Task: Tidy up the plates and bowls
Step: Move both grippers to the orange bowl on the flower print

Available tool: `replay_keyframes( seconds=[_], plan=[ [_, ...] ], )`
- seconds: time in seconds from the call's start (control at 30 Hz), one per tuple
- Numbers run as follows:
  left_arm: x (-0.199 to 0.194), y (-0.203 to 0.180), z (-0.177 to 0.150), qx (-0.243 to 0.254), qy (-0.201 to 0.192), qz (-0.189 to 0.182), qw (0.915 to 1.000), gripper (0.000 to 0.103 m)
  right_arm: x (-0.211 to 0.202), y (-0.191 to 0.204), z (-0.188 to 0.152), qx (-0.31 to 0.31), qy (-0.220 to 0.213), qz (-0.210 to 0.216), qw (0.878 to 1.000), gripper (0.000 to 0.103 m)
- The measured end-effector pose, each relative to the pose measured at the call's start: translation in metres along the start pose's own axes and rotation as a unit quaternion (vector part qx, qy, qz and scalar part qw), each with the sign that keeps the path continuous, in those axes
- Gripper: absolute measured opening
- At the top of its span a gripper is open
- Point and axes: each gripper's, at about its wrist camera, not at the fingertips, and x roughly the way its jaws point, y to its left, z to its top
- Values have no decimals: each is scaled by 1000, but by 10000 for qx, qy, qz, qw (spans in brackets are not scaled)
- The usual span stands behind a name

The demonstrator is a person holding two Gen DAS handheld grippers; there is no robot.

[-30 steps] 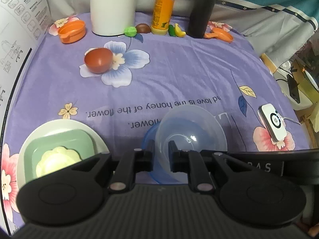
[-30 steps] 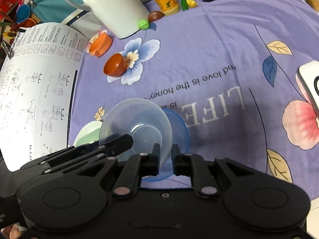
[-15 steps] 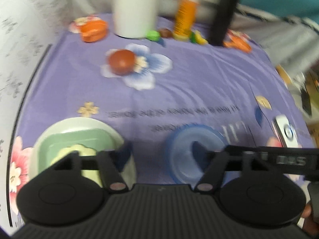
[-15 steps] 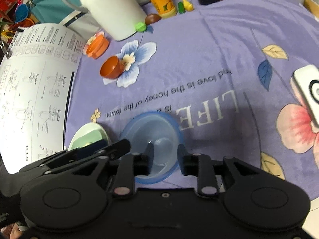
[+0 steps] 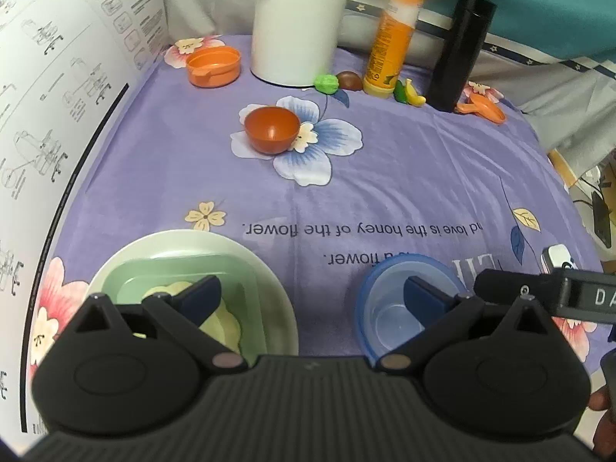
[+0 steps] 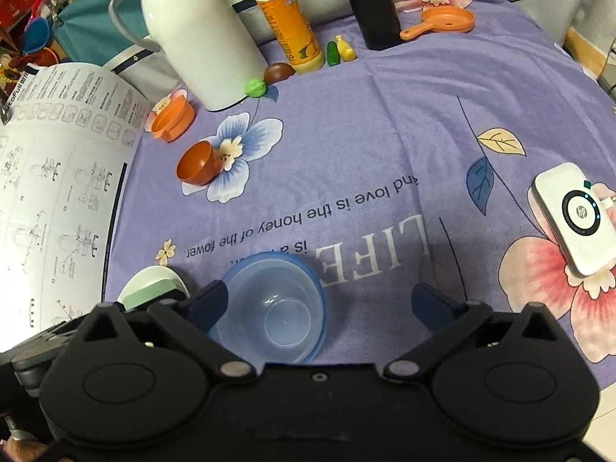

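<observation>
Since 1 s ago, both grippers let go: clear bowl (image 6: 275, 317) sits nested in blue bowl (image 6: 312, 273) beneath right gripper (image 6: 321, 306), jaws spread; left gripper (image 5: 312, 296) gapes too. Withdrawing carelessly could clip the rim, tipping the stack.

Purple floral cloth (image 6: 385, 123); on it white plate (image 5: 265, 269), blue bowl (image 6: 308, 273), brown bowl (image 5: 272, 130), thermos (image 6: 200, 38).

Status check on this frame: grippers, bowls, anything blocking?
Left gripper open, empty. Right gripper open, empty. Clear bowl nested in blue bowl on the cloth. Nothing blocking; brown bowl sits apart.
</observation>
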Motion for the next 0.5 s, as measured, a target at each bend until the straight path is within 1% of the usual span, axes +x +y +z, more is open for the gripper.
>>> replay_keyframes(
  seconds=[0.13,0.5],
  plan=[
    [0,-1,-1,63,-16,22,10000,103,0,-2,1,50,26,2,10000,103],
    [5,6,1,-55,46,11,10000,103,4,-1,3,17,88,-26,10000,103]
  ],
)
